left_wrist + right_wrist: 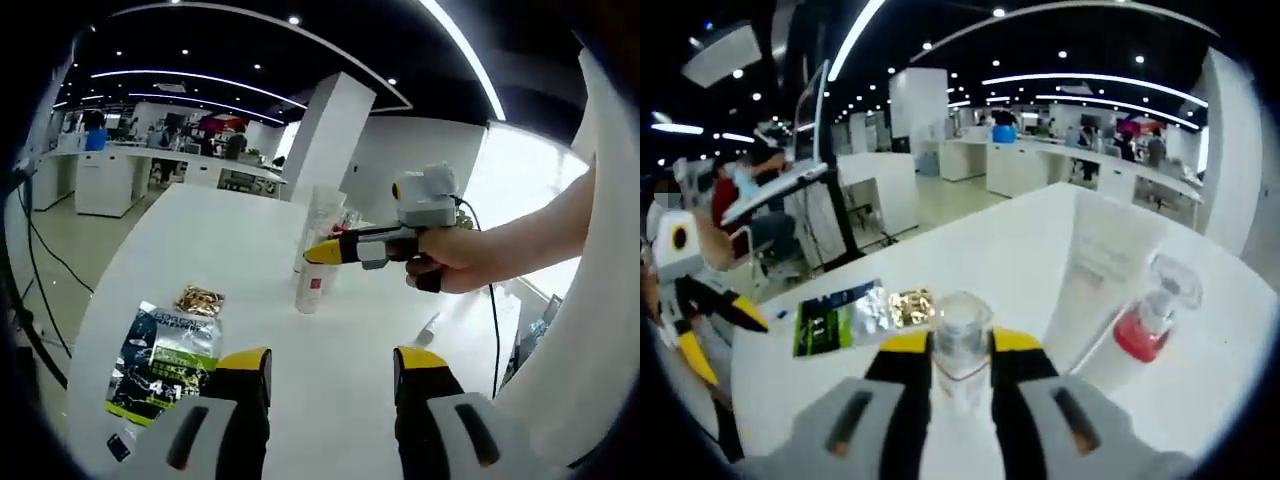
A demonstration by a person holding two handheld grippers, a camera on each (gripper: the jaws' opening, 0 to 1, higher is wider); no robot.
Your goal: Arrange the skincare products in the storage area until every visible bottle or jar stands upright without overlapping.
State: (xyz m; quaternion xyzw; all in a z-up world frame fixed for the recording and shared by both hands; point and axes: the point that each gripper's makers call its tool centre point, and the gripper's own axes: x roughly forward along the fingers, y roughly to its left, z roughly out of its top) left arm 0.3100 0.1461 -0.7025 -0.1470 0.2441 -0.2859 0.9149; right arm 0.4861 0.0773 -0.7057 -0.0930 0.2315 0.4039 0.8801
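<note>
A small clear bottle with a clear cap and a thin red band stands on the white table, and my right gripper is shut on its sides. Just right of it a tall white tube stands upright, beside a clear bottle with red liquid. In the left gripper view the right gripper, held by a hand, sits at the top of that small bottle, with the white tube behind. My left gripper is open over bare table, nothing between its jaws.
A green and black foil snack packet lies flat at the table's left, also seen as the packet from the other side. A small grey item lies on the table at the right. Office desks and people are far behind.
</note>
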